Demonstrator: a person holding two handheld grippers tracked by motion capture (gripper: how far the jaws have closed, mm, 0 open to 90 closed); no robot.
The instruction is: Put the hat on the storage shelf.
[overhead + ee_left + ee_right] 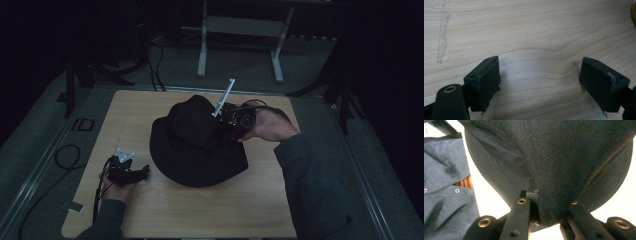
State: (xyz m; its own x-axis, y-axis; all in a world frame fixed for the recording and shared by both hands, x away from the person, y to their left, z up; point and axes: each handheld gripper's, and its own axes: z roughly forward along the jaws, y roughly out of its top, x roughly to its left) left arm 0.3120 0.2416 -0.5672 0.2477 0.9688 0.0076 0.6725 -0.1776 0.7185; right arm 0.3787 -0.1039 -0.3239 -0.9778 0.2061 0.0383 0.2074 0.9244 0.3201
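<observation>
I am pinching the black hat (197, 145) with my right gripper (231, 121); the hat is sitting mid-table (150, 210). My left gripper (134, 172) is resting nearby, jaws wide, holding nothing. I am seeing no writing.

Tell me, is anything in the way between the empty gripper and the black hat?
Nothing visible is. The left gripper rests open on the wooden table, and only bare wood lies between it and the black hat. The right gripper is pinching the hat's fabric.
</observation>
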